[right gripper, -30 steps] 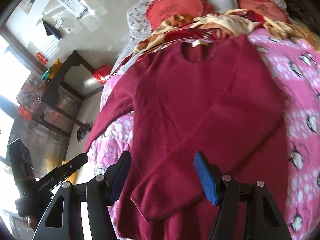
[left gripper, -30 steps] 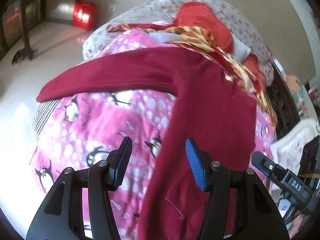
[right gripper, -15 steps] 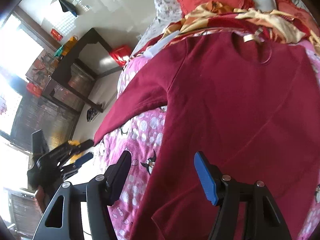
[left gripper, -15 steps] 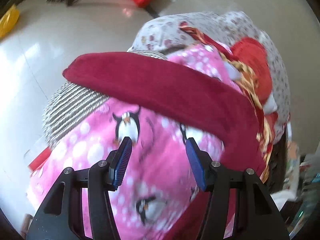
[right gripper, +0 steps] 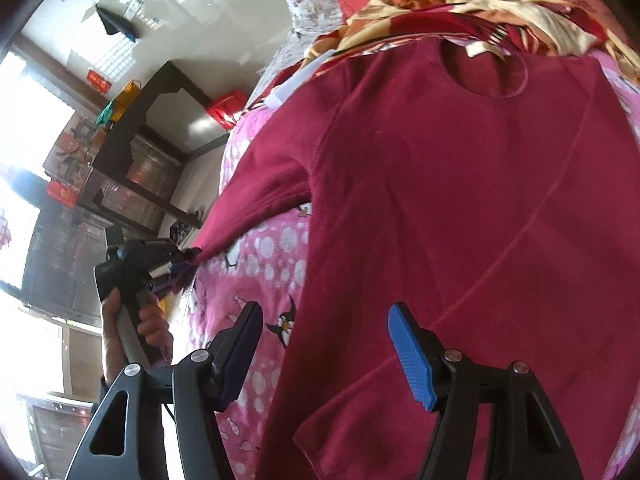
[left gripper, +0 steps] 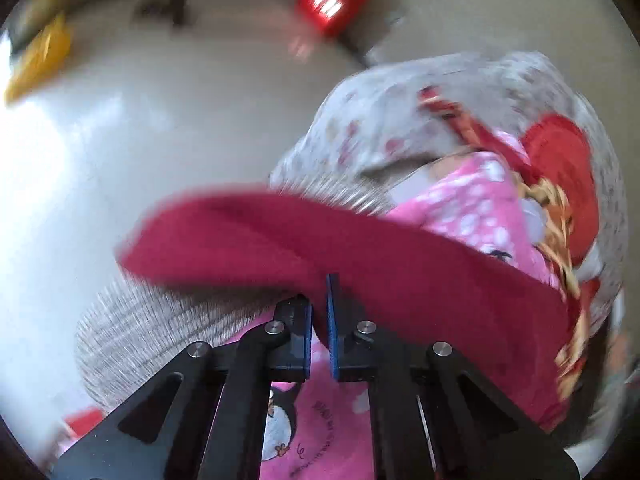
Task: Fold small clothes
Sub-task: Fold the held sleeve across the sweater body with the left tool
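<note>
The maroon long-sleeve top (right gripper: 460, 200) lies flat, neck hole away from the cameras, on the pink penguin blanket (right gripper: 264, 256), with the far sleeve (right gripper: 500, 272) already folded diagonally across the chest. Looks like soft, light fleece: it will drape and sag and hold no shape, but should not slip in ribbed pads. Best hold is at the cuff or hem corner, so the rest trails. The left gripper (left gripper: 318, 312) has its jaws closed to a thin gap, pinching the near sleeve (left gripper: 340, 248) by its lower edge close to the cuff, off the blanket's floor-side edge; the hand (right gripper: 140, 320) holds it level, sleeve pulled taut. The right gripper (right gripper: 326, 340) is spread wide and empty, hovering above the blanket just beside the top's side seam, near the hem.
</note>
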Demonstrator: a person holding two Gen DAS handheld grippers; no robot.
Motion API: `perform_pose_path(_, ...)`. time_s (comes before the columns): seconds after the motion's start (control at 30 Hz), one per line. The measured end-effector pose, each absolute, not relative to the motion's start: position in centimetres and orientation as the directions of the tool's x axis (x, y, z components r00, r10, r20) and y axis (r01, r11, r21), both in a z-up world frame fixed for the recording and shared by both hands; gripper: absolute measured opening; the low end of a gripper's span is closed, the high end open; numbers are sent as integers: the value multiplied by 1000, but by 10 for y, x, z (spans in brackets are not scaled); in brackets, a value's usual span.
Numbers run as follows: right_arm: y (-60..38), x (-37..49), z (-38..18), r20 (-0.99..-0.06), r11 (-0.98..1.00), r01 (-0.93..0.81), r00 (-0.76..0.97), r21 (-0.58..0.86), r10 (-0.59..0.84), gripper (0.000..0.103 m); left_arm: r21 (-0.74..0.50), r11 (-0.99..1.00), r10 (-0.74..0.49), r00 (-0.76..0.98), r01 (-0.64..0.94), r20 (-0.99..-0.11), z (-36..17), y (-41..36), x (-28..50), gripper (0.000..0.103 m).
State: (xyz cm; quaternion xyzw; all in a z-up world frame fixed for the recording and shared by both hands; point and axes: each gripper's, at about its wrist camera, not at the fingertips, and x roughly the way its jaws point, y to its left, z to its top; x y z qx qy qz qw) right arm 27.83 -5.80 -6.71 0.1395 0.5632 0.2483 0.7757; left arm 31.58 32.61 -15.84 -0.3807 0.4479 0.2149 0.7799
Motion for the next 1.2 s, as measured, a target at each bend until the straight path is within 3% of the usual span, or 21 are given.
perform_pose_path(0.1,-67,275,-70,-805,838,-216,242,500,542,63,-299,780,133,613,-550,-779,-97,283,310,5)
perform_pose_path(0.23,-88,269,-78,-791,829,-173,248,531,559,63,-185,926,140,755,-329,-641,-31,205,297,5)
perform_pose_path(0.3,-99,267,-81,-787,827,-148,254,543,562,63,-123,970,98,804,-208,-586,-12,164,290,5)
perform_pose_path(0.47,-139,261,-84,-758,805,-78,294,589,583,63,-78,976,-211,809,202,-549,-10,66,257,5)
perform_pose_path(0.53,-157,259,-83,-752,803,-53,317,594,577,63,-7,953,-246,762,302,-599,-30,27,248,5)
perform_pose_path(0.7,-206,260,-90,-752,797,35,358,603,554,63,-100,911,-332,569,399,-752,-92,-8,243,6)
perform_pose_path(0.8,-230,258,-95,-742,777,83,376,624,556,63,-118,900,-347,524,421,-778,-110,-9,224,8)
perform_pose_path(0.93,-243,257,-96,-723,755,89,381,649,576,63,-141,907,-336,483,397,-809,-124,-7,202,21)
perform_pose_path(1.0,-239,259,-95,-708,743,70,373,666,600,63,-157,911,-338,469,382,-816,-126,0,193,21)
perform_pose_path(1.2,-189,296,-112,-676,700,-38,229,713,700,64,-204,933,-329,470,298,-819,-120,26,183,38)
